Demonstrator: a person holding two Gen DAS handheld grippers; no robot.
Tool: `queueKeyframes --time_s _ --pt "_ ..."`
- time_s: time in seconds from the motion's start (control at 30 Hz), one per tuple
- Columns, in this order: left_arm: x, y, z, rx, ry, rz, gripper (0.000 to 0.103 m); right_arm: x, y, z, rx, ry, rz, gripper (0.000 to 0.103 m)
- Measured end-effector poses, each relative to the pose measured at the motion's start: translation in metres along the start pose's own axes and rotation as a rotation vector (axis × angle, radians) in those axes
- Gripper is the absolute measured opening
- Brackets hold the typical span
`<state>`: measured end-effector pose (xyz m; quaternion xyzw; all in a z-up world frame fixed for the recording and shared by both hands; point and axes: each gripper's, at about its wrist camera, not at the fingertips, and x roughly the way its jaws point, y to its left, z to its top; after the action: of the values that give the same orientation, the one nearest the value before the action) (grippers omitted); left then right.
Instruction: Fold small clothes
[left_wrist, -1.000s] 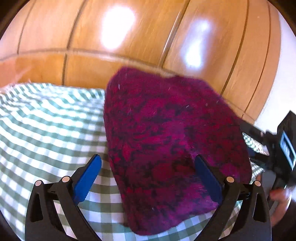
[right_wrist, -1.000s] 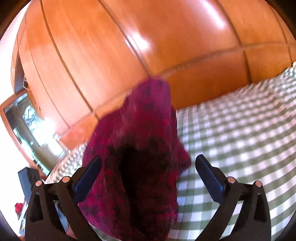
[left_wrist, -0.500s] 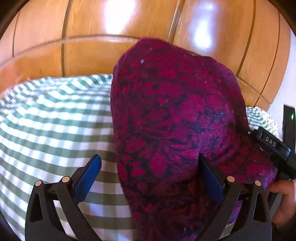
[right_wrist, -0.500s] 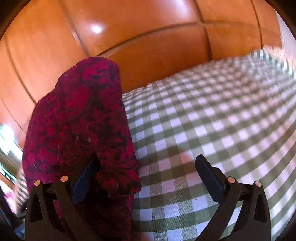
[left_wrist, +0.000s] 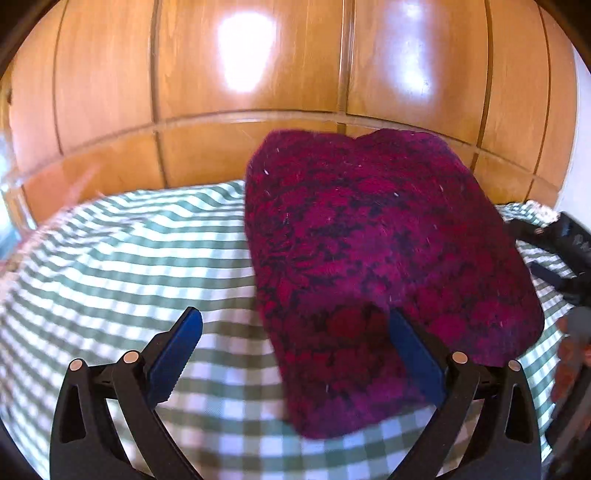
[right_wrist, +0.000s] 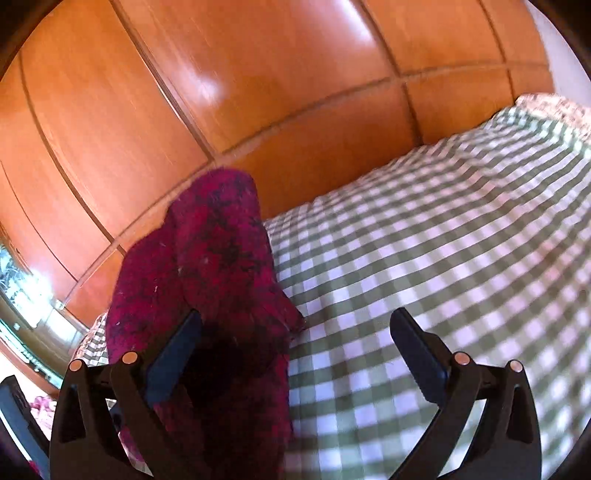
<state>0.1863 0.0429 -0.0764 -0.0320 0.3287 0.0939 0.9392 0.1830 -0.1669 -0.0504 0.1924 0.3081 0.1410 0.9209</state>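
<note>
A dark red knitted garment with black flecks (left_wrist: 373, 254) lies in a folded heap on the green-and-white checked cloth (left_wrist: 122, 258). My left gripper (left_wrist: 295, 354) is open; the garment's near edge lies over its right finger. In the right wrist view the same garment (right_wrist: 214, 266) bulges up at the left, over the left finger of my open right gripper (right_wrist: 295, 354). Neither gripper pinches the fabric. The right gripper's black body also shows in the left wrist view (left_wrist: 569, 254), at the right edge beyond the garment.
A polished wooden panelled wall (left_wrist: 258, 74) rises just behind the checked surface; it also shows in the right wrist view (right_wrist: 258, 92). The checked cloth (right_wrist: 443, 229) stretches to the right. A window or mirror (right_wrist: 18, 288) shows at far left.
The garment has dropped lower and settled into a flatter heap. The left view has pulled back a little. The right view has swung, showing more wall.
</note>
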Motion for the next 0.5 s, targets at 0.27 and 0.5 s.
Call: queueKeyframes --time_s 0.27,0.5 --pt "-0.062 0.004 -0.02 -0.056 -0.047 0.048 0.1 -0.058 0.016 -0.034 -0.148 -0.003 -0.099 0.101" --pt "-0.093 0.005 -0.038 -0.039 -0.026 0.078 0.1 -0.079 0.036 -0.082 -0.309 -0.023 -0.164 0.101"
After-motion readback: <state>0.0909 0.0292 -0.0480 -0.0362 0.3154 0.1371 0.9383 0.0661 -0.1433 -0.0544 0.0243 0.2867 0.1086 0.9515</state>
